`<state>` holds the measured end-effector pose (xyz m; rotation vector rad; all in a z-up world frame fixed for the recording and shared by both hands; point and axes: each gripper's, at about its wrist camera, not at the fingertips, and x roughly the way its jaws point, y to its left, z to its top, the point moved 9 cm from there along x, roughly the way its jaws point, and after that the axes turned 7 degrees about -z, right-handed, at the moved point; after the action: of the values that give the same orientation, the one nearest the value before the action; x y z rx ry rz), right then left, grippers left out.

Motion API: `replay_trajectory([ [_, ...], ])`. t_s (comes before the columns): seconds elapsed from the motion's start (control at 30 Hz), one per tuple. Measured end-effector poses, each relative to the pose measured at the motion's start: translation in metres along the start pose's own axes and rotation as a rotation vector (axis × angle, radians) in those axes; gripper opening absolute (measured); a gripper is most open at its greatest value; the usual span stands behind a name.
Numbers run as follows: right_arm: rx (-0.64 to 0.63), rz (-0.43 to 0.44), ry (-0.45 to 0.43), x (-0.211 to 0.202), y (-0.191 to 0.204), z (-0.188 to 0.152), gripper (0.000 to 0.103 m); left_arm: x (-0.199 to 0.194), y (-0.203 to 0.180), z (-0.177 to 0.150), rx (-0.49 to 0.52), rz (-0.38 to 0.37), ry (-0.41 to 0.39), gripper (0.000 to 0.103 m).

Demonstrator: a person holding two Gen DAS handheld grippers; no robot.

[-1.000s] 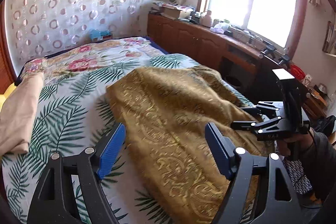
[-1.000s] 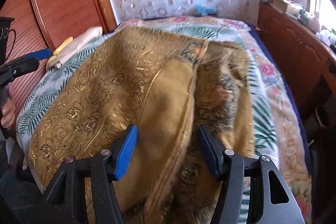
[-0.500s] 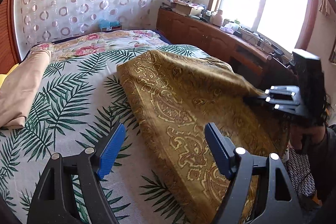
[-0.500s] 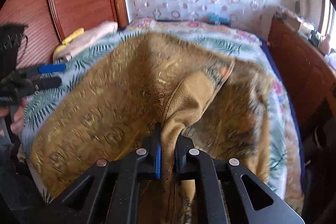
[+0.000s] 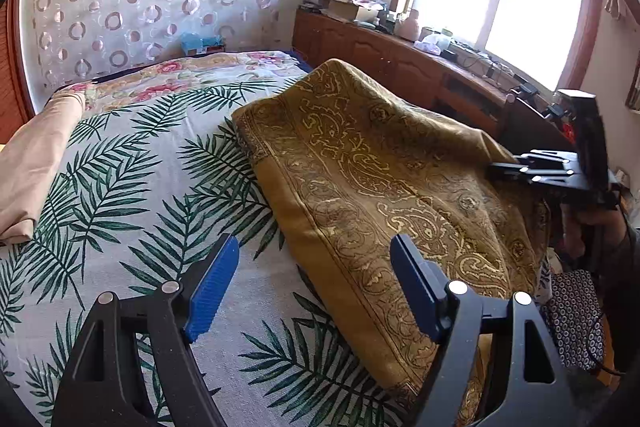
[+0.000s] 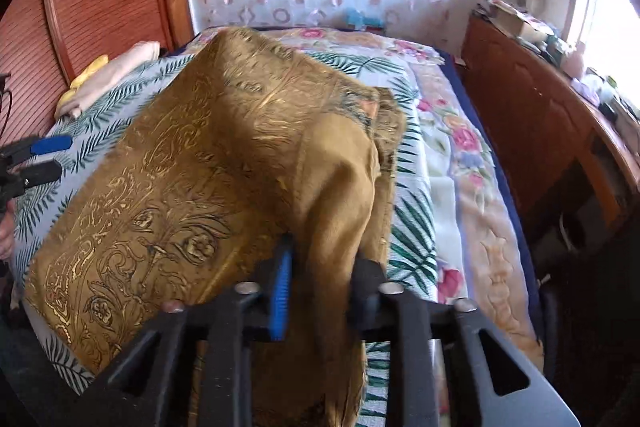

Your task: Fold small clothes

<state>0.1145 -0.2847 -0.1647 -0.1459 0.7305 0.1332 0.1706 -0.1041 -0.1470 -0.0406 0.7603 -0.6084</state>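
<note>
The gold cloth (image 5: 360, 163) is being shown lying across the right half of the bed (image 5: 132, 187), its near end trailing over the bed's edge, and from the right wrist view a bunched fold of the same cloth (image 6: 224, 163) is being lifted off the sheet. The right gripper (image 6: 320, 267) is being seen clamped on that fold, the fabric pinched between the blue pad and the dark finger and draping down in front of the camera. The left gripper (image 5: 316, 275) is being held with its fingers (image 5: 212, 287) wide apart and nothing between them, hovering above the leaf-print sheet just beside the cloth's long edge.

As for progress, the job is being judged as barely underway: the cloth is looking doubled over already, with a rounded edge along its left side, yet no tidy, squared shape is being presented, and the right side is still rumpled. A second grip on the free edge is probably being called for, then a carry-over and a flattening. A beige folded piece (image 5: 32, 163) is being left well apart at the far left of the bed; whether it belongs to the task cannot be told.
</note>
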Motion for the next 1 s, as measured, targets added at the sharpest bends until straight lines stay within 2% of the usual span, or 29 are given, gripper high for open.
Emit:
replay_trajectory([
  [0.1, 0.044, 0.014, -0.059, -0.014, -0.014, 0.017, 0.036, -0.004, 0.002, 0.002, -0.001, 0.016, -0.021, 0.079],
  [0.23, 0.048, 0.009, -0.123, -0.022, -0.026, 0.052, 0.037, -0.009, 0.005, 0.007, -0.010, 0.031, -0.051, 0.079],
  [0.3, 0.037, 0.012, -0.127, -0.014, -0.026, 0.066, 0.037, -0.013, 0.007, 0.008, -0.015, 0.037, -0.067, 0.079],
  [0.43, 0.005, 0.000, -0.053, 0.038, -0.022, 0.089, 0.037, -0.015, 0.009, 0.010, -0.022, 0.041, -0.081, 0.079],
  [0.57, 0.053, 0.020, 0.034, 0.088, -0.016, 0.103, 0.037, -0.013, 0.008, 0.008, -0.017, 0.038, -0.070, 0.079],
  [0.7, 0.079, 0.059, 0.105, 0.120, -0.014, 0.102, 0.037, -0.010, 0.005, 0.004, -0.008, 0.027, -0.056, 0.079],
  [0.8, 0.042, 0.053, 0.140, 0.137, -0.011, 0.107, 0.037, -0.009, 0.004, 0.001, -0.006, 0.022, -0.048, 0.079],
  [0.83, 0.030, 0.053, 0.137, 0.138, -0.010, 0.108, 0.036, -0.008, 0.003, -0.001, -0.005, 0.021, -0.045, 0.079],
  [0.9, 0.007, 0.075, 0.122, 0.137, -0.006, 0.115, 0.008, -0.006, 0.003, -0.002, -0.006, 0.022, -0.038, 0.079],
  [1.0, -0.031, 0.078, 0.062, 0.122, -0.004, 0.123, 0.006, -0.003, 0.003, -0.003, -0.007, 0.018, -0.032, 0.079],
])
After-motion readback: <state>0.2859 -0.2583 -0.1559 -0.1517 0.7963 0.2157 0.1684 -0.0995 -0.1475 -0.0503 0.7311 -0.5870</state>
